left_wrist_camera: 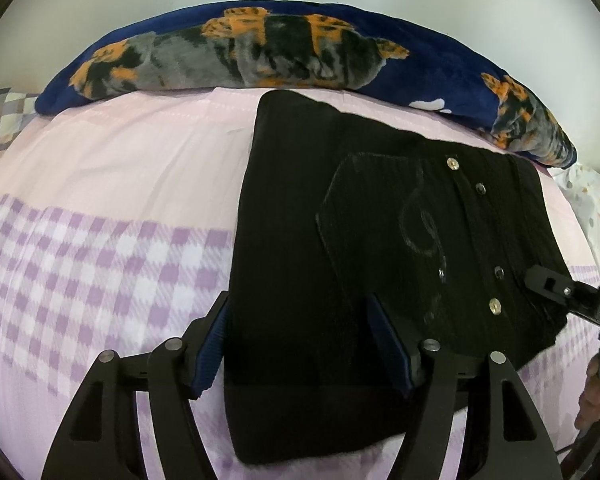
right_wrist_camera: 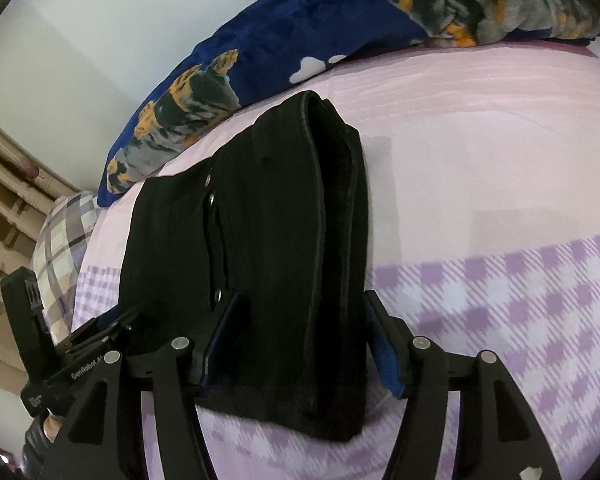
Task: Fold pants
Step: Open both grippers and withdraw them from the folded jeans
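The black pants (left_wrist_camera: 340,220) lie folded into a compact stack on the pink and purple checked bedsheet (left_wrist_camera: 100,248), back pocket and metal buttons facing up. My left gripper (left_wrist_camera: 300,320) is open, its blue-padded fingers spread over the near left part of the pants. My right gripper (right_wrist_camera: 300,320) is open, its fingers straddling the near end of the folded pants (right_wrist_camera: 284,220), which show layered edges. The right gripper also shows in the left wrist view (left_wrist_camera: 560,284) at the pants' right edge; the left gripper shows in the right wrist view (right_wrist_camera: 80,344) at the left.
A dark blue blanket with orange and grey animal print (left_wrist_camera: 260,52) lies bunched along the far edge of the bed, against a white wall. A checked pillow (right_wrist_camera: 60,240) sits at the bed's left end. Wooden furniture (right_wrist_camera: 0,184) stands beyond it.
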Available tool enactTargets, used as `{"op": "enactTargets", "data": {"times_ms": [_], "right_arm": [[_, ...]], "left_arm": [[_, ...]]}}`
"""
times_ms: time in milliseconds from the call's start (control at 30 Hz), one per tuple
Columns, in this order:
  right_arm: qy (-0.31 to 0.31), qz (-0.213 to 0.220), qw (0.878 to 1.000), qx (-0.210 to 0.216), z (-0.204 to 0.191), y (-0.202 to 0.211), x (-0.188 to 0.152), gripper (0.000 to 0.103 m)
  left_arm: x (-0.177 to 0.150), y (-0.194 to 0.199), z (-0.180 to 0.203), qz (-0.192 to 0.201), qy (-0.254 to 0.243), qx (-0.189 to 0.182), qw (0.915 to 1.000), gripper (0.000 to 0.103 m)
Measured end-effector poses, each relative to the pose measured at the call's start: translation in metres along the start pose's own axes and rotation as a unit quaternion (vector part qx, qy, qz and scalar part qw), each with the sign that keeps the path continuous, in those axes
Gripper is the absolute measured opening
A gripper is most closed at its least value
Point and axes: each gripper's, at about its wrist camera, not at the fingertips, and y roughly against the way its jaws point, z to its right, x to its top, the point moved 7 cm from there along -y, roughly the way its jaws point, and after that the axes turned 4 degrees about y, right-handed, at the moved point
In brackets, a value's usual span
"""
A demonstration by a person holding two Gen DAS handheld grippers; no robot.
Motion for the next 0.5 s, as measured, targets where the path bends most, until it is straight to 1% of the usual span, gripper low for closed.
{"op": "enactTargets", "data": {"times_ms": [167, 300, 500], "right_arm": [[0.0, 0.022, 1.0, -0.006, -0.003, 0.021, -0.013, 0.062], [0.007, 0.02, 1.0, -0.011, -0.009, 0.028, -0.027, 0.062], [0.001, 0.045, 0.999, -0.017, -0.02, 0.049, -0.049, 0.062]], "left_arm": [[-0.016, 0.013, 0.0, 0.005, -0.002, 0.008, 1.0, 0.068], [-0.026, 0.027, -0.001, 0.009, 0.006, 0.008, 0.9999, 0.068], [-0.04, 0.05, 0.002, 0.021, -0.011, 0.022, 0.9995, 0.068]]}}
